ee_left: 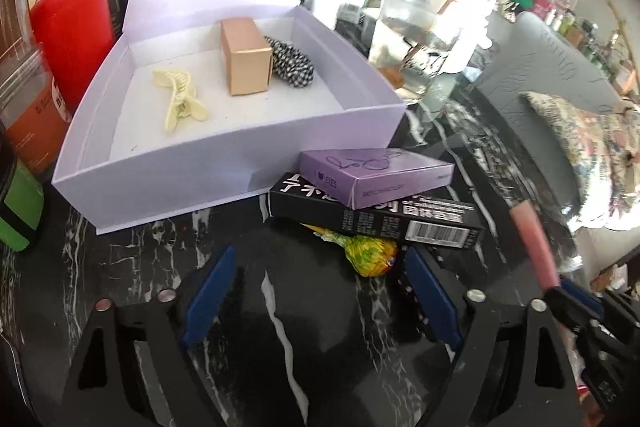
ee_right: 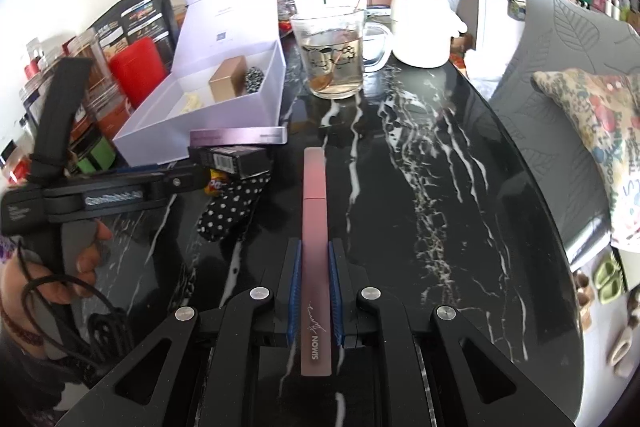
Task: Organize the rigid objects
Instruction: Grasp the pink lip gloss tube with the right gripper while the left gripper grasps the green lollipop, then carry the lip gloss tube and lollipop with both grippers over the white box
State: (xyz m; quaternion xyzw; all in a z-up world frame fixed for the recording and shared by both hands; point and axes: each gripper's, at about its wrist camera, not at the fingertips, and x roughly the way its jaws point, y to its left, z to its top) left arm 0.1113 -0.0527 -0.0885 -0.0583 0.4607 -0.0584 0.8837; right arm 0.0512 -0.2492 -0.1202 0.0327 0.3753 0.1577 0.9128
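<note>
A black marble table [ee_right: 420, 147] with white veins holds an open lilac box [ee_left: 224, 163], lid up. Inside lie a pale yellow hair clip [ee_left: 180, 95], a tan carton [ee_left: 244, 61] and a black-and-white checked scrunchie [ee_left: 292, 63]. Just in front of the box, a purple carton [ee_left: 372, 179] rests on a black carton [ee_left: 380, 221], which lies over a yellow candy [ee_left: 368, 255]. The left gripper [ee_left: 320, 295] hangs low over the table beside the candy, jaws spread with nothing between them. The right gripper [ee_right: 316, 291] has its jaws pinching a pink tube [ee_right: 314, 227], which points forward above the table, near the stacked cartons. A polka-dot sock [ee_right: 232, 207] lies beside the tube. Farther back stand a glass mug [ee_right: 332, 51] and a white kettle [ee_right: 420, 19]
</note>
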